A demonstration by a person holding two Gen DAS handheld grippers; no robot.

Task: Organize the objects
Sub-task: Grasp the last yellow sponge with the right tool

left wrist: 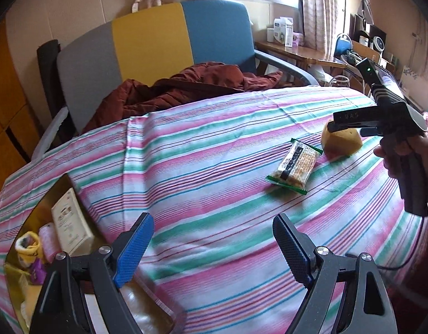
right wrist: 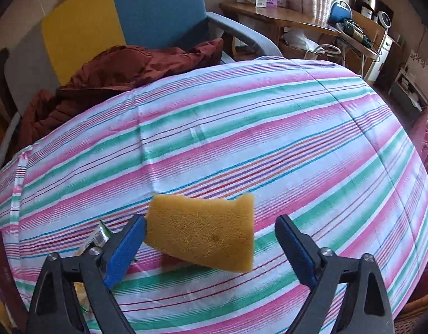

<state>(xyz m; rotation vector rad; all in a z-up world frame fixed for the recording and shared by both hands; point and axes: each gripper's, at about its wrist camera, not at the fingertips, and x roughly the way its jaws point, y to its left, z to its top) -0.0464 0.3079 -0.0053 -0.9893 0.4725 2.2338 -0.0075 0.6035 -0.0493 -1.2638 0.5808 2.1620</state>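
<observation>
- Left gripper (left wrist: 212,246): jaws spread wide, nothing between them; it sits low centre in the left wrist view, over the striped cloth (left wrist: 214,153).
- Right gripper (right wrist: 209,246): jaws apart. The sponge (right wrist: 204,229) lies in the gap, its left edge touching the left blue pad (right wrist: 125,250), clear of the right pad. Not pinched.
- Sponge is yellow, lower centre of the right wrist view, on the striped cloth, tilted.
- Snack packet (left wrist: 294,167): green-edged wrapper, right of centre in the left wrist view, flat on the cloth, just left of the sponge (left wrist: 340,142).
- Box (left wrist: 27,250): lower left of the left wrist view, holding a white carton (left wrist: 72,222) and small items.
- Brown jacket (left wrist: 169,89) heaped on the chair (left wrist: 150,41), upper centre.
</observation>
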